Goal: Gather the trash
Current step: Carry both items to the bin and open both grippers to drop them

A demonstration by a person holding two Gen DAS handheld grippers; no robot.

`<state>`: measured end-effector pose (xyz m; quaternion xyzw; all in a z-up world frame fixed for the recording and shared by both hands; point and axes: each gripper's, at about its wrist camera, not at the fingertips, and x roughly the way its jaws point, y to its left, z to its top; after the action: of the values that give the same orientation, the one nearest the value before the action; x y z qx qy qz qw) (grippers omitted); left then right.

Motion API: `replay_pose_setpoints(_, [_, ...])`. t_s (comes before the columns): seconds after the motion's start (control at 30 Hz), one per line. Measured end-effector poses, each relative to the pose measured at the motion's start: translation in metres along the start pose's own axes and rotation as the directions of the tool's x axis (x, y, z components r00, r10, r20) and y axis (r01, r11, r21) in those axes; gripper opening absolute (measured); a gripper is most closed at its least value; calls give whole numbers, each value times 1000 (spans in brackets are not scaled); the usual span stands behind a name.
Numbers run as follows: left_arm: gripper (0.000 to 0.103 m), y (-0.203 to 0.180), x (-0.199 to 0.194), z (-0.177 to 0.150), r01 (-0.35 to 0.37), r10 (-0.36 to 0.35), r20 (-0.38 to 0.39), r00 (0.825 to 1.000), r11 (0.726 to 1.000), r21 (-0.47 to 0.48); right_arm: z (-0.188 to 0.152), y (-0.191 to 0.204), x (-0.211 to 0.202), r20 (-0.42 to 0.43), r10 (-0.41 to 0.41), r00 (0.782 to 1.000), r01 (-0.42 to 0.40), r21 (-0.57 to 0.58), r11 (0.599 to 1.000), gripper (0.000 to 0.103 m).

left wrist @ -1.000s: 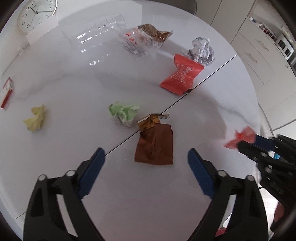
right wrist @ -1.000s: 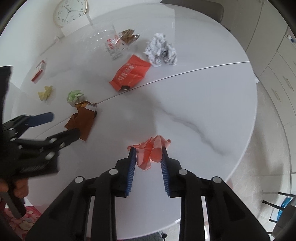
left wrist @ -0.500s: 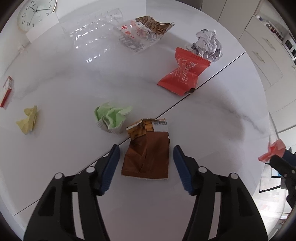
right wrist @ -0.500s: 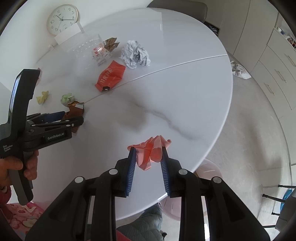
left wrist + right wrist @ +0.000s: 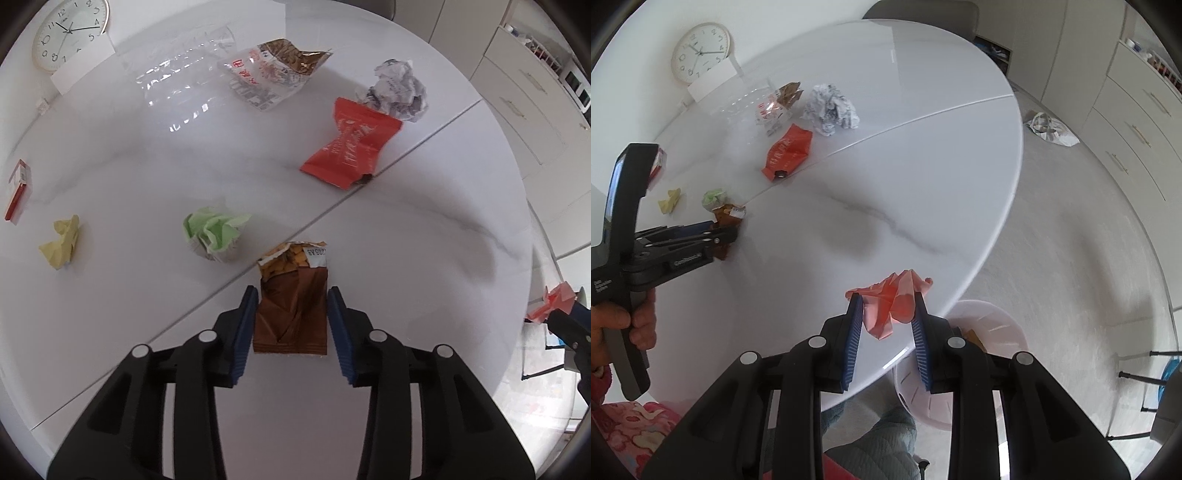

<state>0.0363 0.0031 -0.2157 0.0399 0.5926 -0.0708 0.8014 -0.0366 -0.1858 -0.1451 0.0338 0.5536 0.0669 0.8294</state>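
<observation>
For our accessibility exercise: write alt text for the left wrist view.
The left gripper has just been closing around a brown snack packet on a white table; green, yellow and red litter lies beyond.

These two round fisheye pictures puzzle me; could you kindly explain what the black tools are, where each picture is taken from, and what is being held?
There is no robot. A person holds a black two-fingered tool in each hand, each carrying a camera that looks along its blue-padded fingers.

The left tool has its own view; its jaws have just been closing around a brown snack packet on the white round table. The right tool is shut on a crumpled pink paper near the table edge, above a pale bin on the floor.

Still lying there: a green paper ball, a yellow paper ball, a red wrapper, a crumpled white paper and a clear bag.
</observation>
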Motion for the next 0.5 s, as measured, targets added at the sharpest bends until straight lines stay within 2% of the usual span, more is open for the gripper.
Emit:
replay_pose_setpoints(0.27, [37, -34, -24, -4, 43, -44, 12, 999, 996, 84, -27, -38, -23, 20, -37, 999, 35, 96, 995, 27])
replay_pose_setpoints(0.4, [37, -60, -38, -3, 98, -100, 13, 995, 987, 129, -48, -64, -32, 14, -71, 997, 68, 161, 985, 27])
replay_pose_setpoints(0.5, [37, -92, -49, -4, 150, -155, 10, 988, 970, 190, -64, -83, -30, -10, -91, 996, 91, 200, 976, 28])
